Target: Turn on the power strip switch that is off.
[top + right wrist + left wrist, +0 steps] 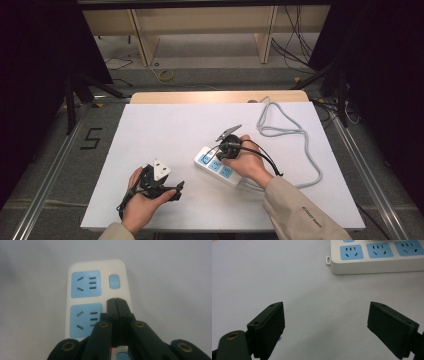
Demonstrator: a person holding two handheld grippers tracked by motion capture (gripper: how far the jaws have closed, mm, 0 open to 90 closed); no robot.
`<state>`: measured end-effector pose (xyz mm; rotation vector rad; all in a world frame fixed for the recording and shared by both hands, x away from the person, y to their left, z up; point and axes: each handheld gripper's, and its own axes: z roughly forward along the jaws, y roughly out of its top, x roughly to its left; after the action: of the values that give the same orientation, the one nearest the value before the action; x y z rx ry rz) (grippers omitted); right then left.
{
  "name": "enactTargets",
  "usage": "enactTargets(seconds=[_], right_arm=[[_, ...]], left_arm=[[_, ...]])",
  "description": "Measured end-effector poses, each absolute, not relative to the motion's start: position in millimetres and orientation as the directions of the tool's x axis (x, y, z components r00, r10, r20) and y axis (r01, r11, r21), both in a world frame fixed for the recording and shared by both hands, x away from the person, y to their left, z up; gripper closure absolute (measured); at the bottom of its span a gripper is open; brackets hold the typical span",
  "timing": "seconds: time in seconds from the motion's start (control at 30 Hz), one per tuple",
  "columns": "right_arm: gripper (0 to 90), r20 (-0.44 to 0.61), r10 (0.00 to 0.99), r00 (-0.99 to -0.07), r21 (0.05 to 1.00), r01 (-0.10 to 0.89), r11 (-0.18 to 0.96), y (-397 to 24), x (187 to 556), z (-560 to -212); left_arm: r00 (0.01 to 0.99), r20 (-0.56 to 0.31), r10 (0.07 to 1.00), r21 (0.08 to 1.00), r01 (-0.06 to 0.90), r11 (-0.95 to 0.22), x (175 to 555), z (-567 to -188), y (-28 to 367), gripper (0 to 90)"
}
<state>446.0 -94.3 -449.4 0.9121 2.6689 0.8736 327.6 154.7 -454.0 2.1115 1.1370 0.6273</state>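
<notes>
A white power strip [216, 166] with blue socket faces lies near the middle of the white table, its grey cable [290, 131] looping off to the back right. My right gripper [223, 149] hovers right over the strip, jaws pressed together with nothing between them. In the right gripper view the shut gripper [116, 300] points at the strip [75, 266] just below a blue rocker switch [114, 281] with a small red light beside it. My left gripper [167, 190] rests at the front left, jaws wide apart and empty. The left gripper view shows the open gripper [325, 315] facing the strip [372, 266].
The white sheet [165, 125] covers the table, with a wooden edge [200, 96] at the back. A wooden shelf frame [200, 30] and loose cables stand on the floor beyond. Dark curtains flank both sides.
</notes>
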Motion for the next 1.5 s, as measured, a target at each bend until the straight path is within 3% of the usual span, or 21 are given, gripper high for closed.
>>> enactTargets(seconds=[0.67, 1.5], right_arm=[[77.5, -0.012, 0.621, -0.783, 0.625, 0.479, 0.616, -112, 442, -443], [55.2, 0.029, 0.663, -0.748, 0.692, 0.493, 0.527, -184, 413, -433]], left_arm=[[0.507, 0.104, 0.856, 0.732, 0.543, -0.411, 327, -454, 155, 14.1], [0.508, 0.096, 0.856, 0.723, 0.556, -0.411, 326, -455, 156, 14.2]])
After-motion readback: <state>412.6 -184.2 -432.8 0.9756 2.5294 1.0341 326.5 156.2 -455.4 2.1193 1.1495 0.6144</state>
